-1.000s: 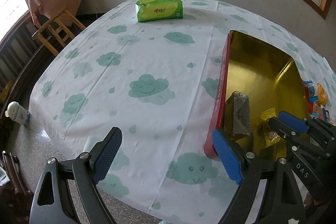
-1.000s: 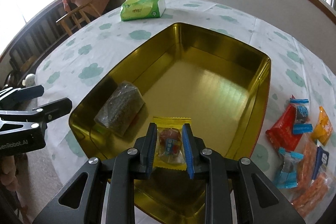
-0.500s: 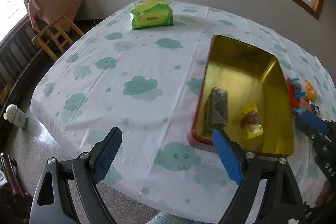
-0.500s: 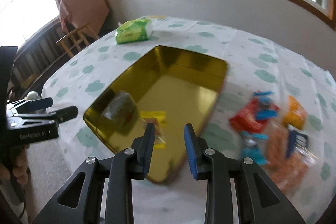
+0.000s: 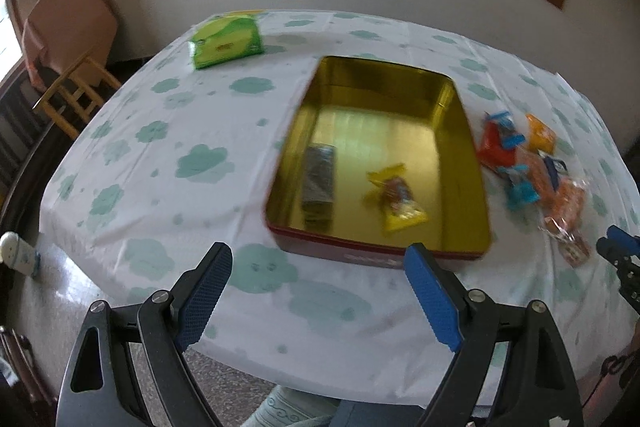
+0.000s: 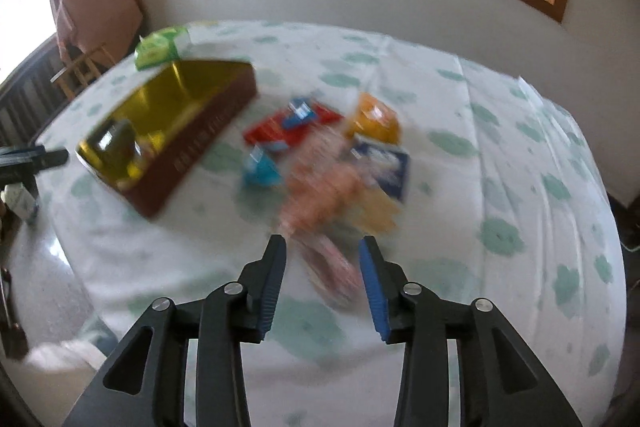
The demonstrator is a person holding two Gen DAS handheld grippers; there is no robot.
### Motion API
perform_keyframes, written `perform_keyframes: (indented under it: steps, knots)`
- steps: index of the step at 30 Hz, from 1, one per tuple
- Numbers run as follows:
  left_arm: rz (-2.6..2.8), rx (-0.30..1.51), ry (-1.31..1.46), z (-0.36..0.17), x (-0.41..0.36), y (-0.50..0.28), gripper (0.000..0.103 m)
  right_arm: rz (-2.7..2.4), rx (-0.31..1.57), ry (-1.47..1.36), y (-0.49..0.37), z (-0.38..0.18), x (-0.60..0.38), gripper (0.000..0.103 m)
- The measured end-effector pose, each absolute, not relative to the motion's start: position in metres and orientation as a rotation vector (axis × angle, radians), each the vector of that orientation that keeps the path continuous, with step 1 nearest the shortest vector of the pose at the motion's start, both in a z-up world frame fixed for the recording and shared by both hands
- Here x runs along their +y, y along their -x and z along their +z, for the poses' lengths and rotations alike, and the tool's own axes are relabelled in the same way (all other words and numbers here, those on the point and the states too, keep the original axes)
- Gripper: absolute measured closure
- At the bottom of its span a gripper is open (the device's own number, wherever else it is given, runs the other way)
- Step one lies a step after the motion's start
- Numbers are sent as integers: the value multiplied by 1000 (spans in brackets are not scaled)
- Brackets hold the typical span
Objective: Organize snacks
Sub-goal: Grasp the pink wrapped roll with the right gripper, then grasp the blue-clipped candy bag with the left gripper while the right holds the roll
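Jaws of the right gripper [image 6: 323,269] have just been opening, nothing between them; left gripper [image 5: 320,291] gapes empty. Tin [image 5: 472,163] runs lengthwise away from the left gripper, snacks [image 5: 532,171] beside its right wall.

On the cloud-print tablecloth [image 5: 208,163] sits a gold-lined rectangular tin [image 5: 466,147] — two wrapped snacks inside. A heap of small bright snack packets [image 5: 524,163] lies right of it; a green tissue pack [image 5: 226,43] lies behind-left.
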State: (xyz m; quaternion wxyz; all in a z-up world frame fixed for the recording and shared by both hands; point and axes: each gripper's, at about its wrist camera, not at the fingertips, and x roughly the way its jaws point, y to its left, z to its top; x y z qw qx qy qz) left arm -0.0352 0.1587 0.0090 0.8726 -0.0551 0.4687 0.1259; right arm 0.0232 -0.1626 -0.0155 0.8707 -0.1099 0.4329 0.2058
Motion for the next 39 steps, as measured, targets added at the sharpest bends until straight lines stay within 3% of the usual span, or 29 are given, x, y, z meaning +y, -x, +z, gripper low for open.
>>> perform_keyframes:
  steps: [15, 18, 20, 22, 39]
  knots:
    - [225, 1015, 43, 1, 121, 44, 17, 546, 932, 263, -40, -62, -151, 62]
    - [217, 1024, 38, -1, 116, 44, 17, 543, 919, 259, -36, -64, -146, 63]
    - [206, 1030, 37, -4, 111, 45, 17, 541, 914, 246, -32, -65, -146, 73]
    - [192, 1032, 30, -5, 105, 44, 17, 539, 911, 231, -28, -66, -146, 77]
    - [74, 1010, 15, -4, 64, 19, 17, 205, 863, 112, -38, -63, -220, 78]
